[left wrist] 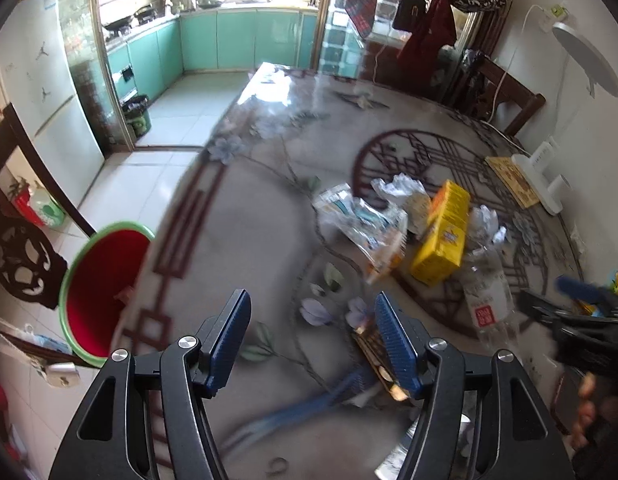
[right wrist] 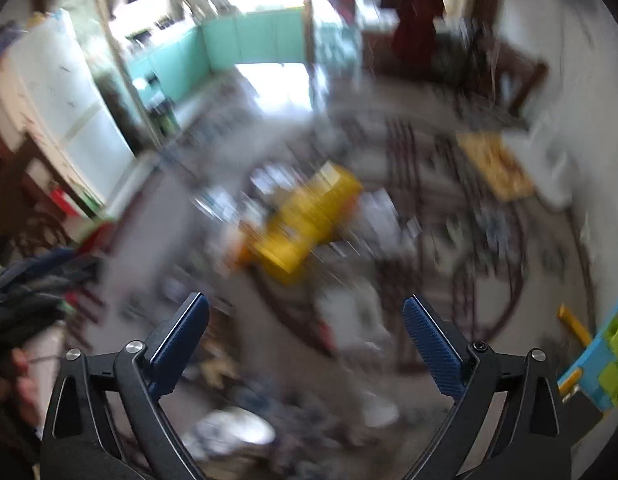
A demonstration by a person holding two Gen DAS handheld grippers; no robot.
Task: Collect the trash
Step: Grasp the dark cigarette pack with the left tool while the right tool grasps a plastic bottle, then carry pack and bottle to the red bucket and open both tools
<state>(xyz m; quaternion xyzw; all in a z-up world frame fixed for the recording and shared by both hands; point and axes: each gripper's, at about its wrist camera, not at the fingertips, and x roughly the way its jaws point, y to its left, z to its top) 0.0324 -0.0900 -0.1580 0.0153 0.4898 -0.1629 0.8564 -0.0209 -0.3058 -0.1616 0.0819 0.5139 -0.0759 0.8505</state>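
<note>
A: Looking at progress. Seeing much done?

B: Not much, judging by the table [left wrist: 237, 216]. Still sitting in a heap towards the far right: a yellow box [left wrist: 443, 232], crumpled wrappers [left wrist: 361, 220], white paper wads [left wrist: 485, 222], a clear bottle [left wrist: 487, 292]. Also lying close in, a flat dark packet [left wrist: 371, 350]. Waiting off the table's left edge, on the floor: a red bin [left wrist: 105, 288]. Impossible to see whether holding anything yet.

A: Grippers carrying anything?

B: No. Left gripper [left wrist: 311, 340] standing partly open, nothing between the pads, hovering over the near table with the packet just behind its right pad. Right gripper [right wrist: 305, 344] spread wide, empty too, hanging over the heap; view badly smeared, so little detail.

A: Box lying which way?

B: Lying on its side, long axis running from near-left to far-right in the left view, far end tipped up against the wads. Bottle lying flat, just beside the box on the right, long axis running towards the near edge, red label [left wrist: 484, 316] at the near end.

A: Remaining, then?

B: Probably nearly everything: picking each piece, carrying it left, dropping it in the bin.
</note>
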